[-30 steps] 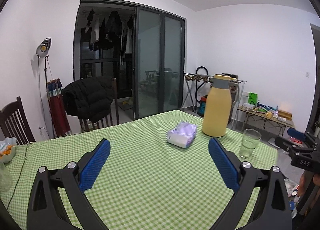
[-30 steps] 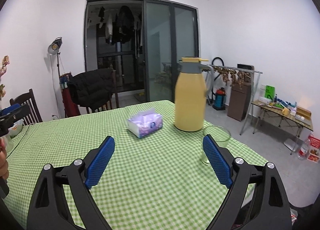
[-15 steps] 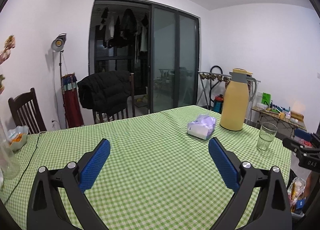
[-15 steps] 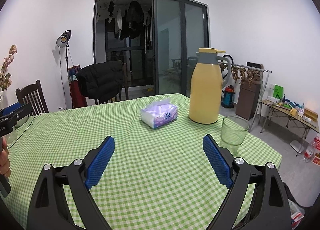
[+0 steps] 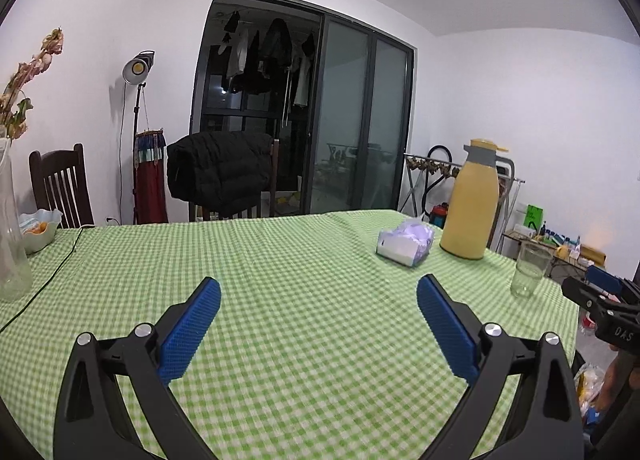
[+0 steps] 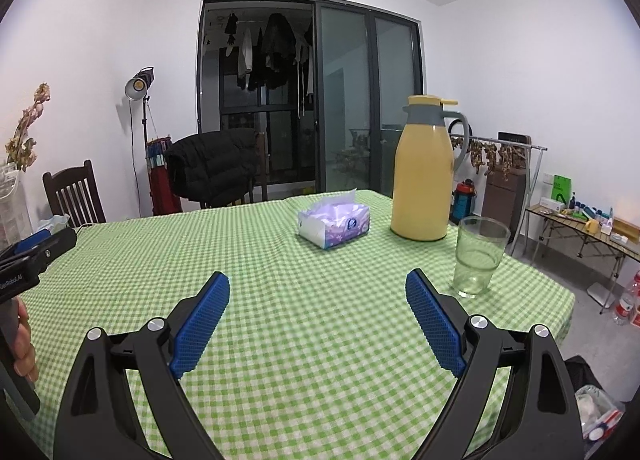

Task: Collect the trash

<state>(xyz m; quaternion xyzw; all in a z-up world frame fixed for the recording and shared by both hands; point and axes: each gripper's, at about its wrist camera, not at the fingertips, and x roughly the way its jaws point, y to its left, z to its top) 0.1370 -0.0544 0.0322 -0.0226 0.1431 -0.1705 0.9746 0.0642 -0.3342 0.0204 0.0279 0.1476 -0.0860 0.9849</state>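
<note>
Two grippers hang over the table (image 5: 280, 260) under my control, and both stand with their blue pads spread wide and nothing between them; the left gripper (image 5: 318, 324) points across the green checked cloth toward the far chairs, and the right gripper (image 6: 317, 320) sits over the same cloth nearer the table's right end. In my right view the tissue pack (image 6: 334, 226) lies on the cloth just left of the yellow jug (image 6: 424, 176), close to it but apart; the empty glass (image 6: 478, 258) stands in front of the jug, near the table's right edge, just beyond my right pad. On the left side I see a tall clear vase (image 5: 12, 228) with dried stems, a pale bowl (image 5: 38, 228) behind it holding something orange, and a dark cable (image 5: 52, 280) running across the cloth; a black jacket (image 5: 220, 176) is draped over a chair at the far side. As for trash, I can make out no loose scrap on the cloth itself; at the lower right of the right view, below the table's edge, a heap of wrappers (image 6: 598, 414) shows, too blurred to tell what holds it. A hand (image 6: 24, 344) grips the other handle at that view's left edge.
</note>
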